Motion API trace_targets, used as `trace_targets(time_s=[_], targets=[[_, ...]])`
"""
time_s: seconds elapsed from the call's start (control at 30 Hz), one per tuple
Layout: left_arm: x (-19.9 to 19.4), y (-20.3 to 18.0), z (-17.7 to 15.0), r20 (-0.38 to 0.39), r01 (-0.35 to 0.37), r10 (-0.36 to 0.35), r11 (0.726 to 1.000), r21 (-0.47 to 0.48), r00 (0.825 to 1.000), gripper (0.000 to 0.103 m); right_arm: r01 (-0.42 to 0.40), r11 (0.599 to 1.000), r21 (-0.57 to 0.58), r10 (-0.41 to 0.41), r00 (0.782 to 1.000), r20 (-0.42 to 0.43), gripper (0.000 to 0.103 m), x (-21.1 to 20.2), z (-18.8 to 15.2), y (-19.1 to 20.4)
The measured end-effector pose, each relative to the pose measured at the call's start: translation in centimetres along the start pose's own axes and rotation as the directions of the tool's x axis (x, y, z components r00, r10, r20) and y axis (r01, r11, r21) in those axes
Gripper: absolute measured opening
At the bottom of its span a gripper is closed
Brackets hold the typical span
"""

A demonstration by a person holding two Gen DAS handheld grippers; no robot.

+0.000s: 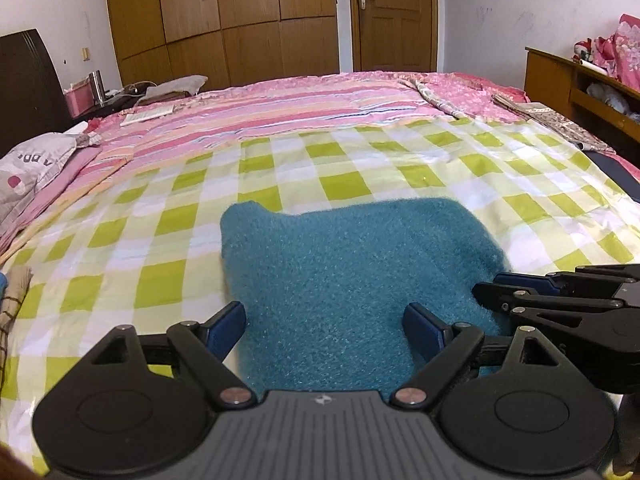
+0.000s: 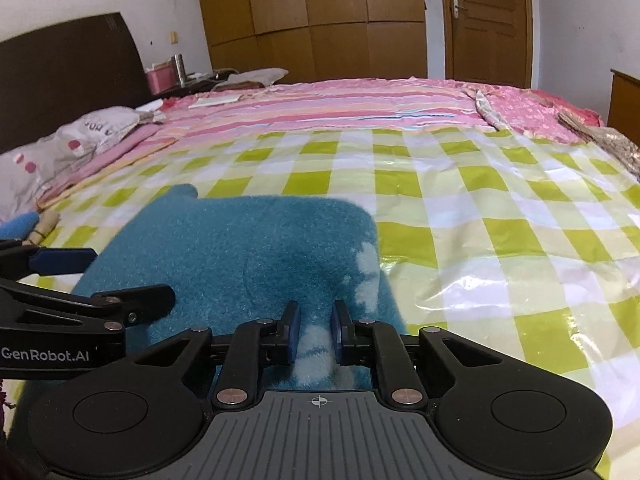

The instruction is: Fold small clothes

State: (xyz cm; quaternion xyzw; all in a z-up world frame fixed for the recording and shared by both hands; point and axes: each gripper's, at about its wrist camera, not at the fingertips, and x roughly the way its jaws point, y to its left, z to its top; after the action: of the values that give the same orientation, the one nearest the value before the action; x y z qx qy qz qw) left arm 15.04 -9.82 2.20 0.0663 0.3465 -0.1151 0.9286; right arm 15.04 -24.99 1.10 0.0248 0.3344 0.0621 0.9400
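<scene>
A fluffy teal garment (image 1: 340,264) (image 2: 240,248) lies flat on the green-checked sheet (image 1: 360,184) in front of both grippers. My left gripper (image 1: 324,328) hovers over its near edge with the jaws wide apart, and the pads do not press on the cloth. In the right wrist view the left gripper (image 2: 132,276) comes in from the left above the garment. My right gripper (image 2: 316,332) is shut on a raised fold at the near right edge, where a white-and-teal patch (image 2: 366,276) shows. From the left wrist view, the right gripper (image 1: 490,286) sits at the garment's right side.
The checked plastic sheet (image 2: 480,220) covers the near half of a bed with pink striped bedding (image 1: 300,104) behind. A grey pillow (image 1: 32,168) and folded cloths (image 2: 24,228) lie at the left. A wooden shelf (image 1: 580,80) stands at the right.
</scene>
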Motion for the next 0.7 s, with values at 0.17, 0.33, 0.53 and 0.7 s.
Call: trace_targets(time_s=[0.17,0.33,0.53,0.7], targets=[[-0.1,0.3,0.0,-0.018,0.004,-0.004,1.000,-0.028,1.000,0.094,-0.017,0.999,0.047,0.016,1.000,0.013,0.013,0.0,-0.2,-0.7],[-0.9,0.3,-0.1,-0.026,-0.009,0.008,0.999,-0.030,1.000,0.094,-0.019,0.998,0.052,0.018,1.000,0.020,0.014,-1.0,-0.1,-0.4],[-2.0,0.5,-0.3,-0.027,-0.019,0.018,0.999,-0.030,0.999,0.093,0.007,1.000,0.019,-0.008,0.999,0.049,0.020,-3.6,-0.2,0.6],[-2.7,0.6,-0.7,-0.031,-0.017,0.016,0.999,-0.038,0.999,0.093,0.002,1.000,-0.021,-0.001,0.998,0.060,0.019,-6.1,-1.4,1.0]])
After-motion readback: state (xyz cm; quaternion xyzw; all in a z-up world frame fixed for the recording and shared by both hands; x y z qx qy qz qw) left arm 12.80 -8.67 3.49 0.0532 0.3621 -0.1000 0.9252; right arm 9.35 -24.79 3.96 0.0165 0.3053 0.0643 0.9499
